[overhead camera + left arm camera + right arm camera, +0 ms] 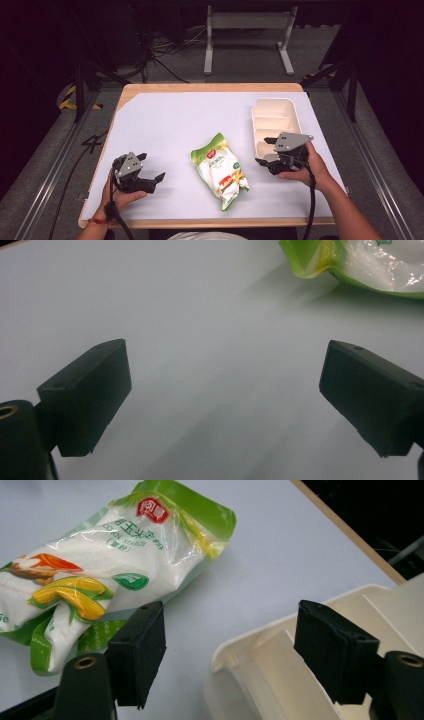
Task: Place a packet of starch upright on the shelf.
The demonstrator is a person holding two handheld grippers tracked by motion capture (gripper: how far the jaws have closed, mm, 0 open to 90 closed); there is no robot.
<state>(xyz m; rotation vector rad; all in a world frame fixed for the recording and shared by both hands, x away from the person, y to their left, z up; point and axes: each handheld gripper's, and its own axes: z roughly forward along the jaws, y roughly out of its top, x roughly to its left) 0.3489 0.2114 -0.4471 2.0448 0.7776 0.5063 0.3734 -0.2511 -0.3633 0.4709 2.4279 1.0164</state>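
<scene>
A green and white bag of corn starch [220,170] lies flat on the white table cover, near the front middle. Its top corner shows in the left gripper view [360,262], and most of the bag shows in the right gripper view [100,575]. A cream divided tray [275,122] sits at the right. My left gripper [151,181] rests open at the front left, jaws pointing toward the bag, nothing between them [225,395]. My right gripper [266,156] is open beside the tray's near end [260,680], between tray and bag, holding nothing [230,650].
The white cover [175,120] spreads over a wooden table whose edge [210,87] shows at the back. A metal stand [247,35] and cables lie on the floor beyond. Rails run along both sides of the table.
</scene>
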